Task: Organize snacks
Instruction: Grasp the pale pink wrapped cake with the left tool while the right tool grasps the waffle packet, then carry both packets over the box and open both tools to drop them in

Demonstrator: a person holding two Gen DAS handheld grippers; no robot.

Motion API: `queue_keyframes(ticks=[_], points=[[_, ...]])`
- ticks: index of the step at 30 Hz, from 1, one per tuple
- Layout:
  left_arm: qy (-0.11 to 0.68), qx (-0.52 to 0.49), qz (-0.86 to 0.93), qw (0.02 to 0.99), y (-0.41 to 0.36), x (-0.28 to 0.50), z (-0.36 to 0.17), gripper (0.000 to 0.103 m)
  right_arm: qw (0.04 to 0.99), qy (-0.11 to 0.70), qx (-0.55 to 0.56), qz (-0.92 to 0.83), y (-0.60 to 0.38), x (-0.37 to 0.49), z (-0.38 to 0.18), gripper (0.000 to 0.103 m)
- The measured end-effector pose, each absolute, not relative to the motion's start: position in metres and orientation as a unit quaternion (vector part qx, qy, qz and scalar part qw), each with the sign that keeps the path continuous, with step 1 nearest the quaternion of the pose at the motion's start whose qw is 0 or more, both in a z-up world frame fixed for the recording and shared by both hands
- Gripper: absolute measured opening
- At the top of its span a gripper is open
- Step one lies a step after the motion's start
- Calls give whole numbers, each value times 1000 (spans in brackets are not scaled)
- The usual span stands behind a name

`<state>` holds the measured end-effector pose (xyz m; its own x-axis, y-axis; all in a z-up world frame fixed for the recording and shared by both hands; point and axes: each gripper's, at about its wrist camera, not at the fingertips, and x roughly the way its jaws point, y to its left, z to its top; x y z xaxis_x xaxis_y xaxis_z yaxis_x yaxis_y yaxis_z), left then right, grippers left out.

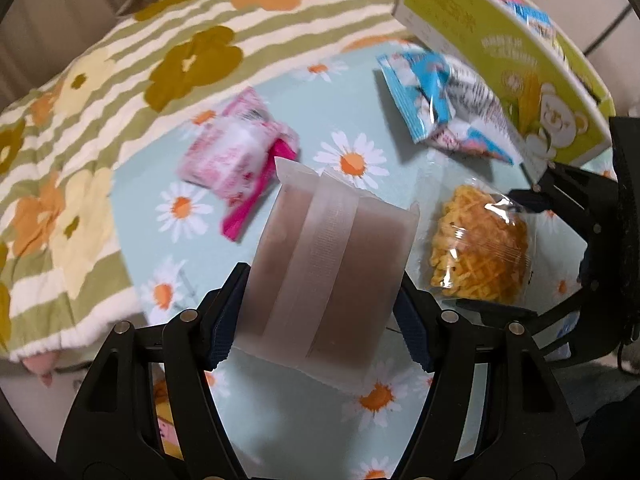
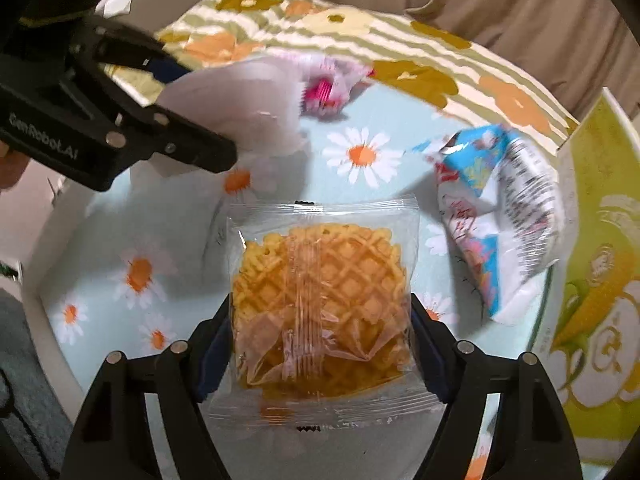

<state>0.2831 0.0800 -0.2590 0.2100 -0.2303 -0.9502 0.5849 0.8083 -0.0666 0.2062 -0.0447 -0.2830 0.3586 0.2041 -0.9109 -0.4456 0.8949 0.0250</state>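
Observation:
My left gripper (image 1: 320, 320) is shut on a frosted packet (image 1: 332, 260) with a brown filling and holds it above the daisy-print tabletop (image 1: 280, 420). In the right wrist view the left gripper (image 2: 200, 112) and its frosted packet (image 2: 248, 96) sit at the upper left. My right gripper (image 2: 320, 360) is shut on a clear-wrapped waffle packet (image 2: 320, 304), its pads against the wrapper's two sides. The left wrist view shows the waffle packet (image 1: 476, 248) between the right gripper's fingers (image 1: 516, 200). A pink packet (image 1: 236, 156) and blue packets (image 1: 440, 100) lie on the cloth.
An open green box (image 1: 520, 60) with a bear and corn print stands at the right edge, with blue packets (image 2: 500, 216) beside it. A green striped flower blanket (image 1: 100, 120) is bunched along the far side of the round table. A beige curtain (image 2: 520, 8) hangs behind.

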Motion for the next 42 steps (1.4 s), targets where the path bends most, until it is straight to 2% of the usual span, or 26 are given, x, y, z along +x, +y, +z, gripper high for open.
queue_keyframes(ticks=[11, 17, 23, 29, 36, 42], points=[[510, 110, -269, 810, 84, 286, -172, 66, 868, 471, -60, 144, -64, 186, -180, 74], [478, 106, -290, 823, 46, 284, -130, 66, 885, 455, -4, 100, -115, 185, -137, 74], [455, 87, -296, 835, -10, 277, -104, 66, 898, 436, -9, 59, -180, 172, -109, 74], [453, 51, -295, 840, -93, 272, -100, 66, 906, 423, -7, 31, -259, 167, -96, 74], [475, 28, -294, 829, -184, 260, -121, 66, 903, 428, 3, 16, -337, 166, -99, 74], [492, 22, -277, 825, -230, 249, -141, 66, 897, 440, 19, 35, -370, 169, -108, 74]])
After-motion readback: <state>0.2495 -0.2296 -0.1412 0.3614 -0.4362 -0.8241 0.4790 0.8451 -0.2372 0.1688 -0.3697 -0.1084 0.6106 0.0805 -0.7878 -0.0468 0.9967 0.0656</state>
